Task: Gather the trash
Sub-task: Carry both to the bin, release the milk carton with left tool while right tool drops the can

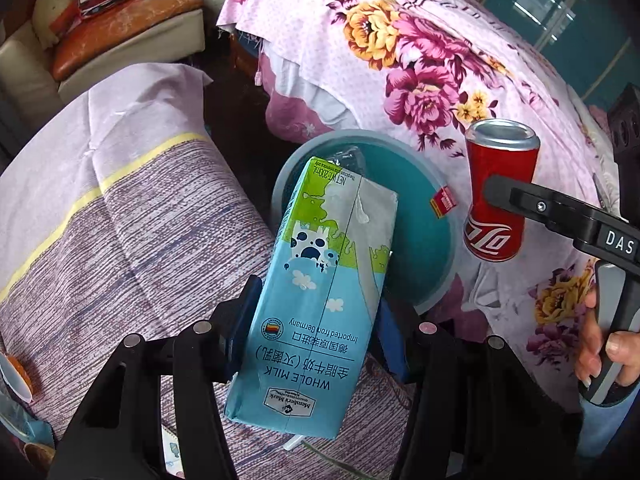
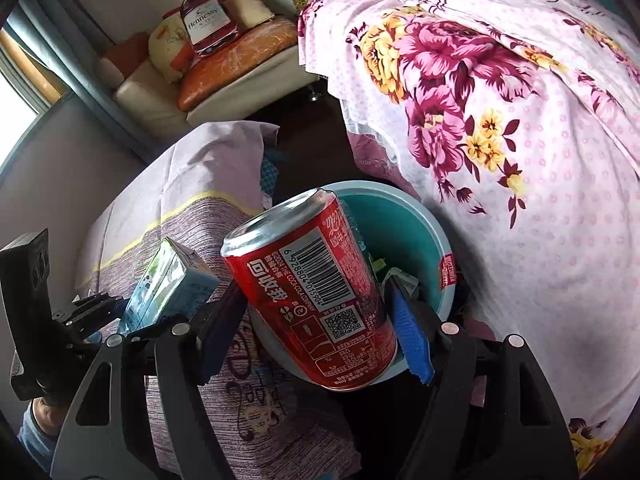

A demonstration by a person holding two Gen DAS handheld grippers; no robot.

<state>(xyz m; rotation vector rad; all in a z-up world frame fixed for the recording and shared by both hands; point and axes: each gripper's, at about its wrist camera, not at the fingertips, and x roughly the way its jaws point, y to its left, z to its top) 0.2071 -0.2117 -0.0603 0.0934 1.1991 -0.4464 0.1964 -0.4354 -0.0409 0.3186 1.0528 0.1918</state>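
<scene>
The left hand-held gripper [image 1: 316, 332] clamps one milk carton [image 1: 320, 280]; the right hand-held gripper [image 2: 316, 320] clamps one red can [image 2: 316, 296]. Both items hang over or just beside the one teal bin [image 1: 424, 236], which sits between the bed [image 1: 460, 60] and a cloth-covered seat [image 1: 120, 200]. The step looks like carry-to-bin; next, each should be centred above the opening and let go.

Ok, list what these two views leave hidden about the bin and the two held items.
- Teal plastic bin: most contents hidden by the blue-green milk carton in the left wrist view, by the red cola can in the right wrist view.
- Carton's base: hidden, faces away.
- Can's underside: not shown.
</scene>
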